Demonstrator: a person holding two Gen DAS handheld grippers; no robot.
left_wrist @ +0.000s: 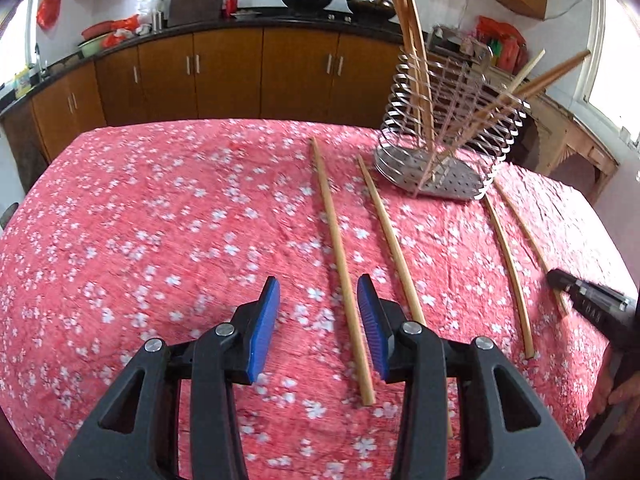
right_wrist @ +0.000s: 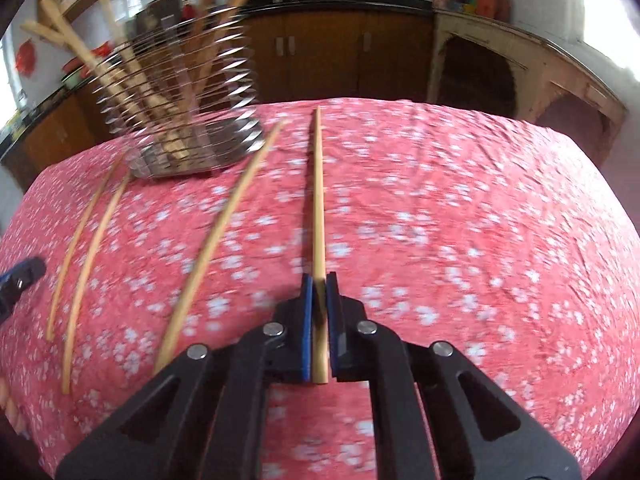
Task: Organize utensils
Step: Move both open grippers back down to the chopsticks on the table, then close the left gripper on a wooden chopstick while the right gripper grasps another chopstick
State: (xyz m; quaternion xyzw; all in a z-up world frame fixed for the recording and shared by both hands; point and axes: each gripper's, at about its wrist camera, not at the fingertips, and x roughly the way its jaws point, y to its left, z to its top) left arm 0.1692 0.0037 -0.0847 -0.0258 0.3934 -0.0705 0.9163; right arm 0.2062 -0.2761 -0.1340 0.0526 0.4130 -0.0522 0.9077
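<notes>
Chopstick (right_wrist: 318, 208) first: my right hand-held gripper (right_wrist: 319, 280) has its blue pads pinched on the near end of it, and the rest runs straight ahead, low over the red floral tablecloth (right_wrist: 460, 220). My left hand-held gripper (left_wrist: 319, 292) is spread wide and holds nothing, straddling another loose chopstick (left_wrist: 340, 256) on the tabletop. The wire chopstick holder (left_wrist: 444, 136) stands further back on the cloth, several chopsticks already leaning in it.

I judge the step in hand to be carrying the gripped stick to that holder. The grip is at one end, so the long free end will swing; I would lift gently, tip the stick toward upright, and lower its tip through the open top, steering between the sticks already inside. Three more (right_wrist: 216, 236) lie beside it on the cloth, and I would lift clear of them. I would release only once the tip sits on the perforated base.
</notes>
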